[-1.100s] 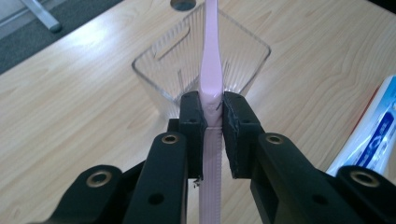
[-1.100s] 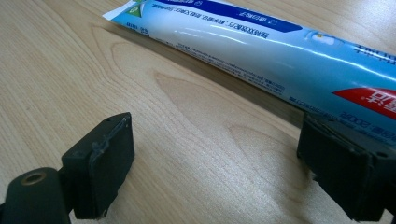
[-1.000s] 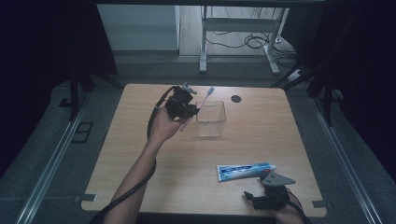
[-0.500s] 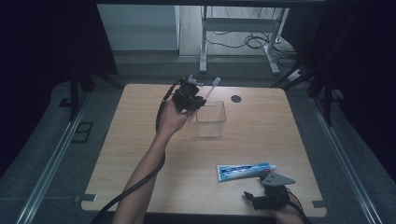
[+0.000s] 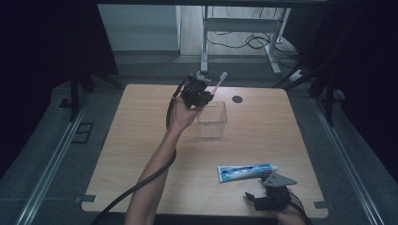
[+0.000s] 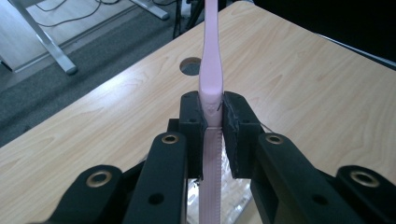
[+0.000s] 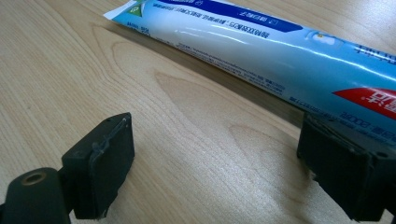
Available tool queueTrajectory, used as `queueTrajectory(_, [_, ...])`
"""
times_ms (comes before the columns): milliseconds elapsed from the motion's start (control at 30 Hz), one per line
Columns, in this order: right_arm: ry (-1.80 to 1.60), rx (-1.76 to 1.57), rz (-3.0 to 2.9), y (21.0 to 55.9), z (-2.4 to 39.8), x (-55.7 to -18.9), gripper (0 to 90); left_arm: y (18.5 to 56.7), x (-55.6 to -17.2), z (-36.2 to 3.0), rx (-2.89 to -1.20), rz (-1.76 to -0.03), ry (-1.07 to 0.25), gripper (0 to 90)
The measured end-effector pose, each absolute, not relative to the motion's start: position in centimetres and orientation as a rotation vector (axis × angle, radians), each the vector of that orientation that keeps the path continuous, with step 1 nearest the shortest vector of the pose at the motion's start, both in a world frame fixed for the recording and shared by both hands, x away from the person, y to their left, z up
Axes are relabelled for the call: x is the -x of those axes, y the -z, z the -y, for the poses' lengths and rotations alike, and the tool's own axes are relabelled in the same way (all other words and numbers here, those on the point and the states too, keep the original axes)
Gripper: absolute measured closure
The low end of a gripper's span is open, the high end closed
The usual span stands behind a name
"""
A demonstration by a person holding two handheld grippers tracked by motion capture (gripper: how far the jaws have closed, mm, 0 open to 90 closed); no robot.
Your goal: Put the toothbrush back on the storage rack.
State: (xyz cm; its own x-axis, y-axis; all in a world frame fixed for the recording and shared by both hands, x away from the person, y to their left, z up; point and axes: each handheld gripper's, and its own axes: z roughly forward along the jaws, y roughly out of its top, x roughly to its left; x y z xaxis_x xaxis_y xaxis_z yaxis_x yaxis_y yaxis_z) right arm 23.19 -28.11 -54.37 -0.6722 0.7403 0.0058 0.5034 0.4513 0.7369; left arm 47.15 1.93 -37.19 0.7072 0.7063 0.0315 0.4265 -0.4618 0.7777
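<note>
Toothbrush (image 6: 211, 79) clamped upright in left tool (image 6: 212, 121)
Right tool (image 7: 215, 163) sits wide open beside toothpaste tube (image 7: 261, 46); its print's unreadable.

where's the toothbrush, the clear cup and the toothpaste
toothbrush (image 6: 211, 79), left gripper view, on the pink handle above the claw
clear cup (image 5: 212, 123), high view, on its near wall
toothpaste (image 5: 244, 172), high view, on the middle of the tube
</note>
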Motion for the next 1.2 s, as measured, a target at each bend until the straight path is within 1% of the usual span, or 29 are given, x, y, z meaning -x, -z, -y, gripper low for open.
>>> queueTrajectory(300, [-1.055, -1.062, -2.389, 54.4, 28.1, -23.2, 10.9, 38.7, -48.1, -1.0, -2.112, -0.87, -0.465, 78.9])
queueTrajectory(667, [-1.055, -1.061, -2.391, 54.4, 28.1, -23.2, 10.9, 41.3, -48.3, 0.0, -2.15, -0.869, -0.501, 78.8])
queueTrajectory(1200, [-1.054, -1.061, -2.391, 54.4, 28.1, -23.2, 10.9, 43.9, -48.3, 0.8, -2.188, -0.875, -0.484, 78.8])
